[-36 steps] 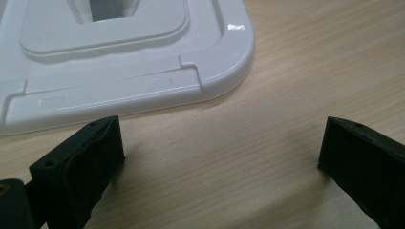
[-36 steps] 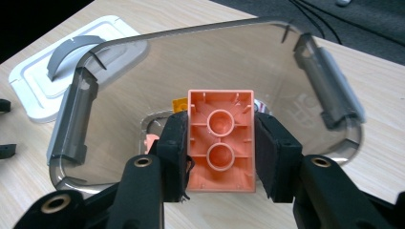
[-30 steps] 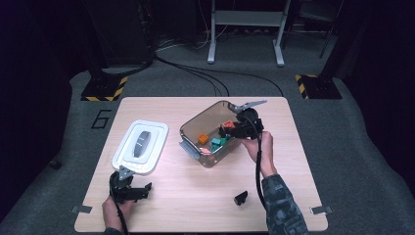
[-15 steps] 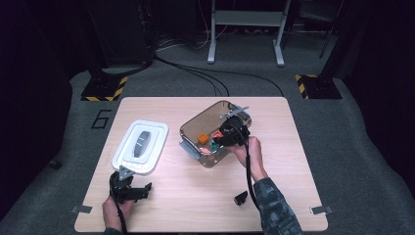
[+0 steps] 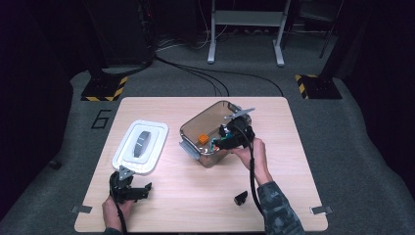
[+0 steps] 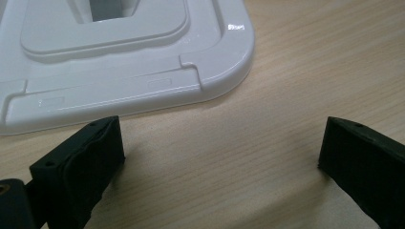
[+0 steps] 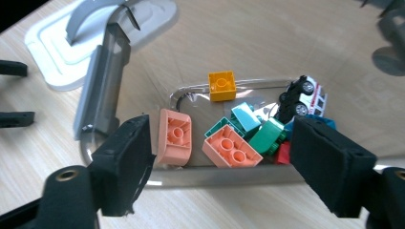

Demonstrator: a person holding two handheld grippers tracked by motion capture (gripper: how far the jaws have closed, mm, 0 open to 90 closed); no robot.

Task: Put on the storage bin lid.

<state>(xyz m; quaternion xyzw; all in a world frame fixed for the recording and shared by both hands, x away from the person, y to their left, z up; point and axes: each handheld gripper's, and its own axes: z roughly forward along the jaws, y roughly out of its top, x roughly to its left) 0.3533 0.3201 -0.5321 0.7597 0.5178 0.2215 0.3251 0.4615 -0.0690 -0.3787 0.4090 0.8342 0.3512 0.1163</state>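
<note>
My right tongs (image 7: 219,157) have just spread, empty, over the filled bin (image 5: 195,128); left tongs (image 6: 219,148) gape; lid (image 5: 142,147) and black piece (image 5: 240,198) remain on the bench (image 5: 293,171).

A light wooden table (image 5: 161,205) stands on grey carpet (image 5: 352,147) marked with a black "6" (image 5: 101,119). Behind, black cables (image 5: 205,76) cross the floor between yellow-black striped stand bases (image 5: 103,89) and a grey metal frame (image 5: 244,29); the room beyond is dark.

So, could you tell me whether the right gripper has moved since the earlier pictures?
Yes. The right gripper has slid from the clear bin's far-right rim toward the person, over its near-right edge; its jaws have just been opening, nothing between them.
</note>
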